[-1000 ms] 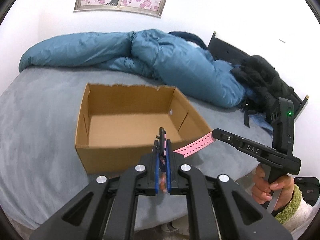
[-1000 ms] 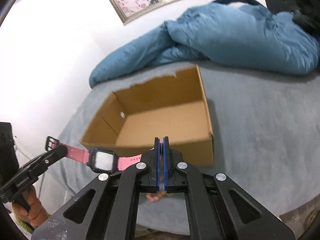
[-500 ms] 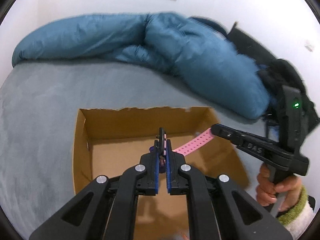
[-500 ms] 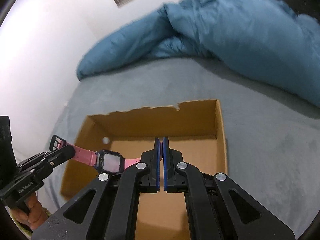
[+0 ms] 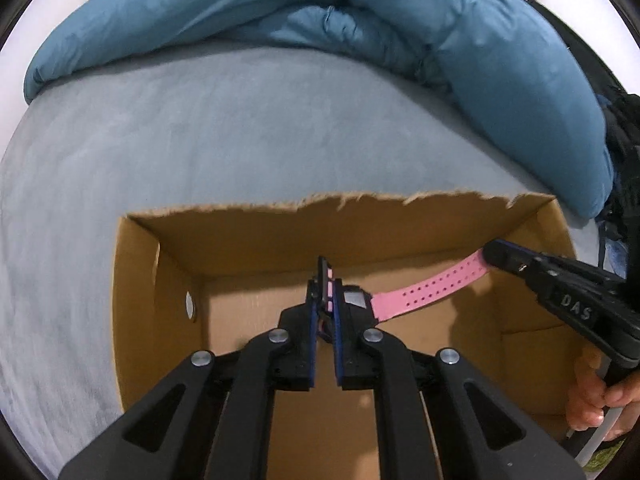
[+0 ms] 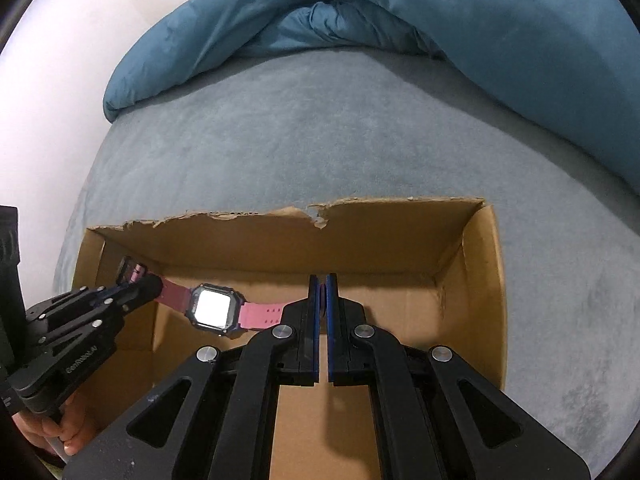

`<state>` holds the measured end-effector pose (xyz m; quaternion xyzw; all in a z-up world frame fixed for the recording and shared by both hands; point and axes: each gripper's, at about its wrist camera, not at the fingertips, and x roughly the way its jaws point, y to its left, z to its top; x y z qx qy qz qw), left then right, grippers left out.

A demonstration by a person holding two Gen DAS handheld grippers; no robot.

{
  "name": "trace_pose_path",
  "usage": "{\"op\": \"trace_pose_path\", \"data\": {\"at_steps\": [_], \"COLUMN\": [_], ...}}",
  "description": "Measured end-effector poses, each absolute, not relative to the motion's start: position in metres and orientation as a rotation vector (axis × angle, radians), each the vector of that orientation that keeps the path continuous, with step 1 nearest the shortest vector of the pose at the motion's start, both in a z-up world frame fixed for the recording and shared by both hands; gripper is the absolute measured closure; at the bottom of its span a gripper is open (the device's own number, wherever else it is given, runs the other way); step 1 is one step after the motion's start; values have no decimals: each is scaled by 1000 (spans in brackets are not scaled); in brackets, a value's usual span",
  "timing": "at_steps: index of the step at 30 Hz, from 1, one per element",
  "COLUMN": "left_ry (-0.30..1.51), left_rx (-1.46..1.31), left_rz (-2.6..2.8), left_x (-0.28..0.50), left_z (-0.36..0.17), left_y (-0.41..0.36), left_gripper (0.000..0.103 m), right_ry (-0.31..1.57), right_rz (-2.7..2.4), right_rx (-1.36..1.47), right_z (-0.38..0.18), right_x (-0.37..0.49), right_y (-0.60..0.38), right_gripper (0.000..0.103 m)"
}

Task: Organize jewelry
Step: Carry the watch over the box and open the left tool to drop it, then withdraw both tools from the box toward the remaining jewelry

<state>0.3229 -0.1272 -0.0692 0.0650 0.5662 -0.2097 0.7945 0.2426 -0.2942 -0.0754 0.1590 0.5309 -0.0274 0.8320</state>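
A pink-strapped watch [image 6: 214, 306] with a dark square case hangs stretched between my two grippers, inside the open cardboard box [image 6: 472, 280], above its floor. My left gripper [image 5: 325, 292] pinches the buckle end of the strap; its jaws are opening slightly, with the strap still between the pads. In the right wrist view the left gripper [image 6: 150, 286] comes in from the left. My right gripper [image 6: 322, 292] is shut on the perforated strap end, and its tip [image 5: 490, 256] shows in the left wrist view holding the pink strap [image 5: 432, 286].
The box [image 5: 156, 280] sits on a grey bed cover [image 5: 200, 128]; its far rim is torn. A blue duvet [image 5: 480, 60] is heaped behind it, with dark clothing [image 5: 628, 140] at the far right. A person's hands [image 5: 600, 400] [image 6: 60, 432] grip the handles.
Both grippers carried the stretched watch forward and down, from in front of the box to inside its opening, and tilted more steeply downward.
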Motion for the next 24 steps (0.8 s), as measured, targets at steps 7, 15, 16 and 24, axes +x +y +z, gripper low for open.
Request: {"op": "trace_pose_path", "data": {"at_steps": [7, 15, 16, 24], "left_ry": [1162, 1053, 1039, 915], "left_rx": [145, 163, 161, 101], "left_rz": [-417, -414, -413, -417], "left_x": [312, 286, 282, 230], "left_z": [-49, -7, -2, 44], "left_y": [-120, -109, -107, -75], "left_gripper": [55, 51, 51, 49], "right_ry": [1113, 1018, 1000, 833], "right_rz": [-88, -158, -163, -148], "right_rx": [342, 325, 332, 352], "right_z": [-69, -47, -43, -1], "right_x": [242, 213, 207, 142], "right_y": [-297, -296, -295, -285], "right_gripper": [98, 80, 79, 69]}}
